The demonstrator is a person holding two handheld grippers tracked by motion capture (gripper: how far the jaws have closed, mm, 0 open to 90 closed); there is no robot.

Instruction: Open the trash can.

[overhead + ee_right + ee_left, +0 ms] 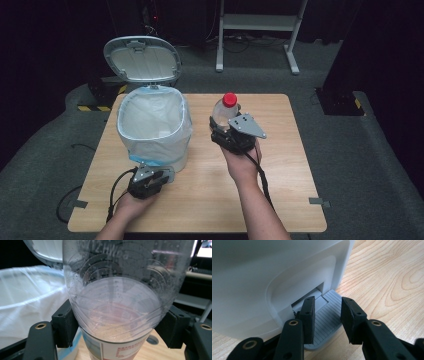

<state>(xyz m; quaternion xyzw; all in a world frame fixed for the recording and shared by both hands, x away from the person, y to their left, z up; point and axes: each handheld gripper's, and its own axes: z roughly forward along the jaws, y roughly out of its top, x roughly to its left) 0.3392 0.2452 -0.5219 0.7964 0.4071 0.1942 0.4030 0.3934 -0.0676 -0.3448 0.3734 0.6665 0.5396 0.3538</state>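
The right gripper (225,131) holds a clear plastic bottle (226,111) with a red cap (229,99); its two black jaws press on the sides of the bottle, one on each side, as the right gripper view shows (117,325). In that view the bottle (117,302) has a white and red label on the lower part. The bottle stands almost upright in the grip, cap on top, just to the right of the pedal bin (155,132) and apart from it.

The pedal bin is the landmark here. It is white, it stands on the left half of the wooden table (280,165), and a thin white bag (131,131) with a pale blue edge lines it. Its lid (142,59) is open and stands up behind the bin.

The left gripper (167,175) is at the front foot of the bin, near the table edge on the person's side. In the left gripper view its jaws (327,320) are over the grey ribbed pedal (325,322) of the bin (262,277), one on each side and close to it. Whether the pads really clamp the pedal I cannot tell; the jaws are nearly as closed as they get.
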